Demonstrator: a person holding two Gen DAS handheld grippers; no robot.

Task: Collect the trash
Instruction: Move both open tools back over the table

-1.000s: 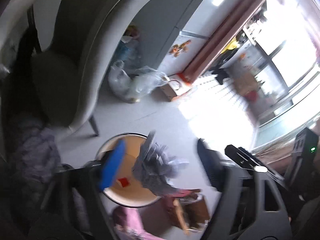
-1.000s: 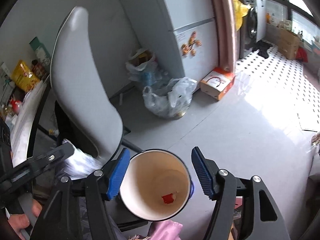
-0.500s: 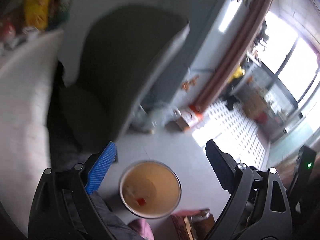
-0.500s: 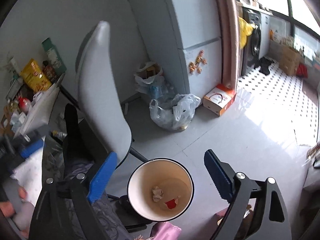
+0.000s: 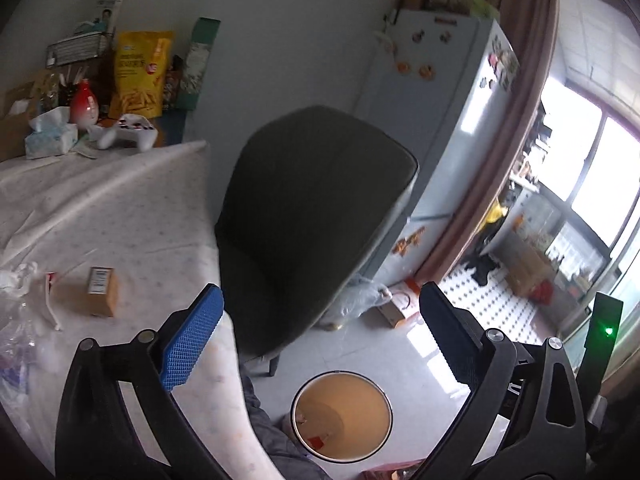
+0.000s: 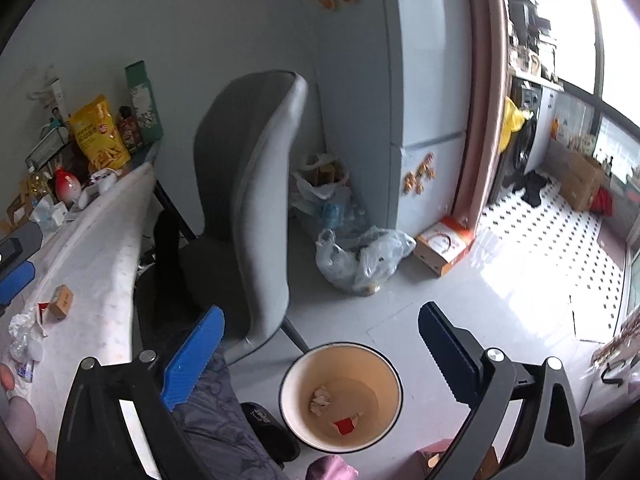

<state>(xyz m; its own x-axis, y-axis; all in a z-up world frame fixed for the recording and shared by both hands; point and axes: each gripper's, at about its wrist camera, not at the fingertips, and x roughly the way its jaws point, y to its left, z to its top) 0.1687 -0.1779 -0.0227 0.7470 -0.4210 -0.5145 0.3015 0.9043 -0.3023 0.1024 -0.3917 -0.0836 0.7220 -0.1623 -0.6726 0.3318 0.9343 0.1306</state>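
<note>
Both tools are spread wide and empty: the left gripper [image 5: 320, 336] and the right gripper [image 6: 320, 350] hang over the floor. Nearest, on the floor between the right gripper's fingers, the round trash bin [image 6: 341, 396] stands upright, mouth up, its near rim partly cut off by a pink cloth [image 6: 330, 470]. Inside lie a crumpled paper wad [image 6: 320, 396] and a red scrap [image 6: 345, 425]. Farther left, on the table [image 5: 120, 208], a small brown box [image 5: 100, 291] lies flat; the clear wrappers [image 5: 16, 320] at the edge are cut off.

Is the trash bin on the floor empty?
No. The trash bin holds a crumpled paper wad and a red scrap at its bottom.
</note>
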